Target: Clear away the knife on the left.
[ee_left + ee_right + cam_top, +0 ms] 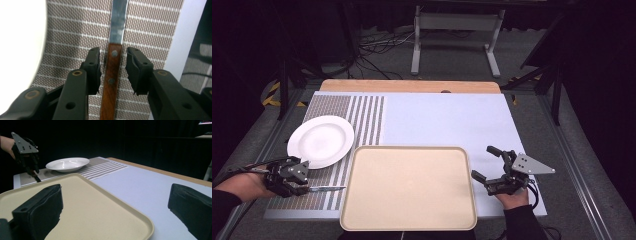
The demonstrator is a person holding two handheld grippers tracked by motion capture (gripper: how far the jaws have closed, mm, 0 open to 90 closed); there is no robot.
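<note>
A knife with a brown wooden handle [111,82] and a steel blade [118,22] lies on the striped placemat [362,112], its blade [329,188] pointing toward the tray. My left gripper [113,53] straddles the handle from above, with a narrow gap on each side, so the pads are not pressing on it. In the high view that gripper [303,188] sits at the front left, below the white plate [321,141]. My right gripper [482,161] rests at the tray's right edge, open wide with nothing between its fingers [37,212].
A large beige tray [362,210] lies empty at the front centre on the pale blue mat [447,120]. From the right gripper view, the plate [67,163] stands beyond the tray, with the left gripper [33,168] beside it. Dark floor and a metal stand lie beyond.
</note>
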